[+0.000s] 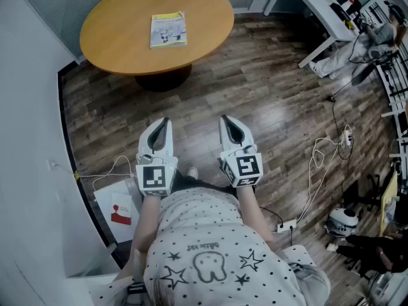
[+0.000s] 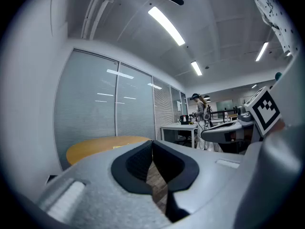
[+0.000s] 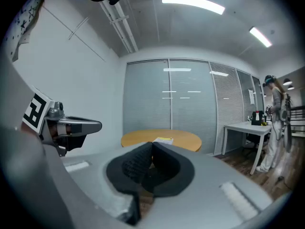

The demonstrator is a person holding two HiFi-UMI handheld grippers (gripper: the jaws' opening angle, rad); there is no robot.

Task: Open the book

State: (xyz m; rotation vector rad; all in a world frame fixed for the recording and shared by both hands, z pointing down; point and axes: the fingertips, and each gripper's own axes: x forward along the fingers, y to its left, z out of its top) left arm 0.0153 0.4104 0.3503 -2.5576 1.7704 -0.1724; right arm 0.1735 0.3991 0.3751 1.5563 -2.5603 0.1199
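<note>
A thin book [image 1: 168, 29] with a yellow and white cover lies shut on a round wooden table [image 1: 121, 24] at the top of the head view. It also shows small and far off in the right gripper view as the book [image 3: 163, 140] on the table [image 3: 183, 138]. My left gripper [image 1: 164, 123] and right gripper [image 1: 227, 122] hang side by side over the floor, well short of the table. Both are shut with nothing between the tips. The left gripper view shows the table [image 2: 95, 146] edge beyond its closed jaws.
Dark wood flooring [image 1: 268, 88] lies between me and the table. White cables [image 1: 325, 152] and a power strip trail at the right. A white desk [image 1: 319, 5] stands at the top right, a white wall [image 1: 25, 139] at the left. A person [image 3: 276, 123] stands far right.
</note>
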